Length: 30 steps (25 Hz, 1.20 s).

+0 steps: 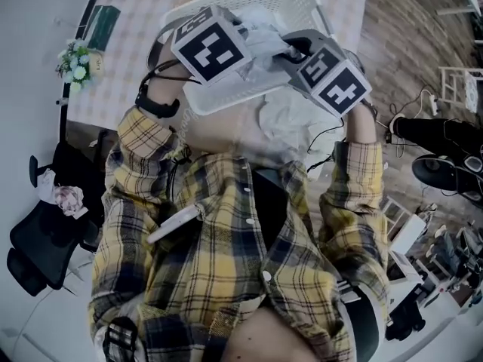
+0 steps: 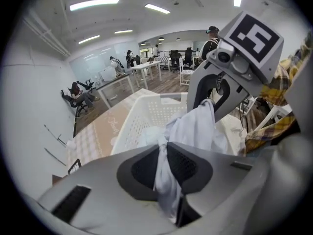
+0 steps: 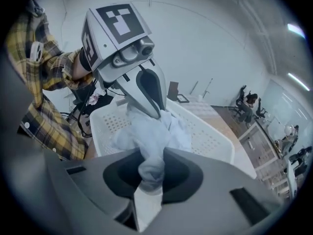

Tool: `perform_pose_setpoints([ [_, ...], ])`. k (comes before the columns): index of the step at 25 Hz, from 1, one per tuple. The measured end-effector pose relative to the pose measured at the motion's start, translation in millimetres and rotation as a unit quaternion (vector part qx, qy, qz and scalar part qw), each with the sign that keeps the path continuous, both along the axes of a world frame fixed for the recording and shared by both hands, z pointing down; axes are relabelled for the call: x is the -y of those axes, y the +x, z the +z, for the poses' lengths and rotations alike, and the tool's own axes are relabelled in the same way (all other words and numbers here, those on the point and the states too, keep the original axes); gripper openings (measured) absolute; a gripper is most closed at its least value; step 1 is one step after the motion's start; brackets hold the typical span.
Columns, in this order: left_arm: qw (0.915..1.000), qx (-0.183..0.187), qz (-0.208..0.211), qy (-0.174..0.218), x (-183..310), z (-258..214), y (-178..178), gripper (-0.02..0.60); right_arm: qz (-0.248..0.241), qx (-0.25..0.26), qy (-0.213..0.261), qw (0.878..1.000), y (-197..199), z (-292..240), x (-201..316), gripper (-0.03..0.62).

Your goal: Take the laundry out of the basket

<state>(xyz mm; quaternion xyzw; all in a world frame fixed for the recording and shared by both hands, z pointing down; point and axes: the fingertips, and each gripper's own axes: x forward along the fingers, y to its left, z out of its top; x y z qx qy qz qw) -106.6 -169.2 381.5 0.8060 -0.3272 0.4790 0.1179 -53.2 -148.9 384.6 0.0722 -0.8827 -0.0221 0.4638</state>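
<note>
Two hand-held grippers, left [image 2: 164, 145], right [image 3: 152, 154], pinch white garment [image 2: 195, 127] above basket [image 2: 142, 112].

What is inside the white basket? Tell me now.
A pale garment, pinched by the left gripper and the right gripper, hangs bunched over the basket. It covers the basket floor, so anything beneath cannot be seen.

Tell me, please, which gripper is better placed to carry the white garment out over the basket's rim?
Right, probably: both clamp the white garment, but the right gripper hangs at the laundry basket's near corner, the left gripper over its interior.
</note>
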Motion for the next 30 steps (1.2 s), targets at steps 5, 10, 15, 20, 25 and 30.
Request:
perform_pose_setpoints([
  [5, 0.9977, -0.015, -0.006, 0.066, -10.5, -46.0, 9.8, 0.080, 0.039, 0.049, 0.031, 0.998, 13.2, -34.9, -13.1, 0.100],
  [10, 0.9940, -0.059, 0.000, 0.092, -25.2, -87.4, 28.4, 0.078, 0.078, 0.102, 0.065, 0.990, 30.6, -79.9, -21.1, 0.100],
  [15, 0.9867, -0.107, 0.018, 0.121, -36.7, -124.4, 52.2, 0.078, 0.110, 0.140, 0.099, 0.979, 55.4, -116.0, -31.2, 0.100],
  [20, 0.9795, -0.149, 0.045, 0.128, -47.3, -139.9, 86.0, 0.078, 0.151, 0.159, 0.115, 0.969, 91.4, -129.9, -45.5, 0.100],
  [25, 0.9710, -0.185, 0.086, 0.124, -55.6, -144.5, 123.4, 0.077, 0.203, 0.168, 0.114, 0.958, 130.1, -130.3, -54.7, 0.100],
  [30, 0.9639, -0.202, 0.132, 0.111, -71.0, -139.1, 165.7, 0.077, 0.251, 0.164, 0.117, 0.947, 170.3, -122.9, -70.6, 0.100],
])
